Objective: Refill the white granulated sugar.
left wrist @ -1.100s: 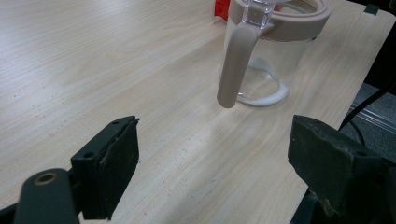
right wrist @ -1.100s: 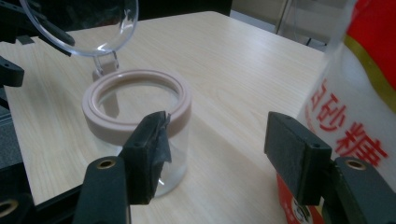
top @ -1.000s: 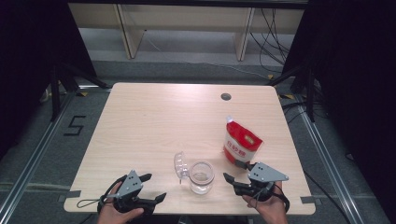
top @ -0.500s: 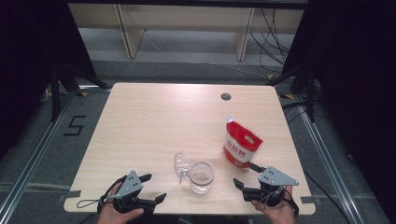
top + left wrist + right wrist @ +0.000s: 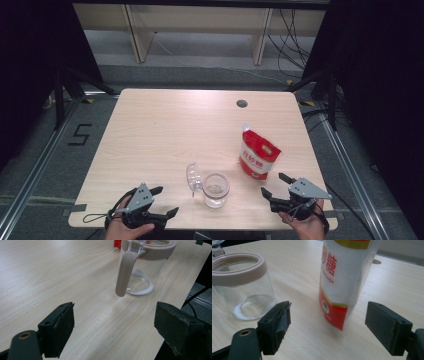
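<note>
The right gripper (image 5: 279, 185), jaws just opened wide and empty, is held near the upright sugar pouch (image 5: 258, 155). The left gripper (image 5: 165, 201) is held open beside the glass jar (image 5: 215, 189).

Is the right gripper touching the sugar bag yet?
Apart. In the right gripper view, the sugar bag stands beyond the open fingers, with bare table between; the high view shows the right gripper short of it.

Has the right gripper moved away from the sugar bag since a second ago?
Yes. The right gripper has drawn back toward the table's near edge, away from the sugar bag, its jaws just opened with nothing between them.
</note>
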Demonstrator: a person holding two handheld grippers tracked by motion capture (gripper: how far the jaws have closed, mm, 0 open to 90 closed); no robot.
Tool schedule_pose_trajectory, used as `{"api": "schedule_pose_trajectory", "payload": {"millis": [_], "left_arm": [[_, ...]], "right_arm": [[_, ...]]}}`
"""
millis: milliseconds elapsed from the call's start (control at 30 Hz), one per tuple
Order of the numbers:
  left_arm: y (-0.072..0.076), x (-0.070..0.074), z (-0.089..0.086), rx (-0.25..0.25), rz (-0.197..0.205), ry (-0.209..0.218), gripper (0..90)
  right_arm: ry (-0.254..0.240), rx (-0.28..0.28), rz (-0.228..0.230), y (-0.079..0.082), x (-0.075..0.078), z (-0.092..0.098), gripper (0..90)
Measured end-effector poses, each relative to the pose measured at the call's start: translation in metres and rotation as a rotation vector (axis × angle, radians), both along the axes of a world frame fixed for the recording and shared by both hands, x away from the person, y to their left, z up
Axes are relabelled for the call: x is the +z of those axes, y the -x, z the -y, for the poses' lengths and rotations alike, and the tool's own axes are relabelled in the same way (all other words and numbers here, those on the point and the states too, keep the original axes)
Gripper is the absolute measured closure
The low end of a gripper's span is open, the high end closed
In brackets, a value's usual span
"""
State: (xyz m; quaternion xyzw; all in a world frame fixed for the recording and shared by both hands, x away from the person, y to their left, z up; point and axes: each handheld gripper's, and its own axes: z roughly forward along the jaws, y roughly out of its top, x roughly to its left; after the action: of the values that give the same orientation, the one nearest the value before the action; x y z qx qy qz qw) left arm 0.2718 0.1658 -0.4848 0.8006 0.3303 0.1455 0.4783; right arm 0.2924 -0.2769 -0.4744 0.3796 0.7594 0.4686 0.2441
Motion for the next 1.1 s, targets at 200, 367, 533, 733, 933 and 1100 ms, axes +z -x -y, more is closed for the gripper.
{"api": "schedule_pose_trajectory", "payload": {"millis": [200, 367, 533, 733, 933, 1100], "left_arm": [[0.0, -0.001, 0.0, -0.014, 0.001, 0.0, 16.3], [-0.001, -0.002, 0.001, -0.028, 0.016, -0.019, 16.4], [-0.001, -0.002, 0.001, -0.027, 0.017, -0.02, 16.4], [0.0, -0.004, 0.002, -0.01, -0.007, -0.011, 16.7], [-0.001, -0.004, 0.001, -0.012, -0.005, -0.02, 16.7], [-0.001, -0.004, 0.002, -0.011, -0.006, -0.013, 16.7]], "right_arm": [[0.004, -0.006, 0.006, -0.002, -0.001, 0.001, 21.7], [-0.002, -0.028, 0.022, -0.008, -0.003, 0.001, 22.2], [-0.022, -0.033, 0.016, -0.015, -0.005, -0.001, 23.2], [-0.011, -0.002, 0.043, -0.027, -0.005, -0.004, 24.6], [-0.031, 0.008, 0.05, -0.039, -0.008, -0.008, 25.8], [-0.058, 0.008, 0.064, -0.049, -0.009, -0.013, 26.8]]}}
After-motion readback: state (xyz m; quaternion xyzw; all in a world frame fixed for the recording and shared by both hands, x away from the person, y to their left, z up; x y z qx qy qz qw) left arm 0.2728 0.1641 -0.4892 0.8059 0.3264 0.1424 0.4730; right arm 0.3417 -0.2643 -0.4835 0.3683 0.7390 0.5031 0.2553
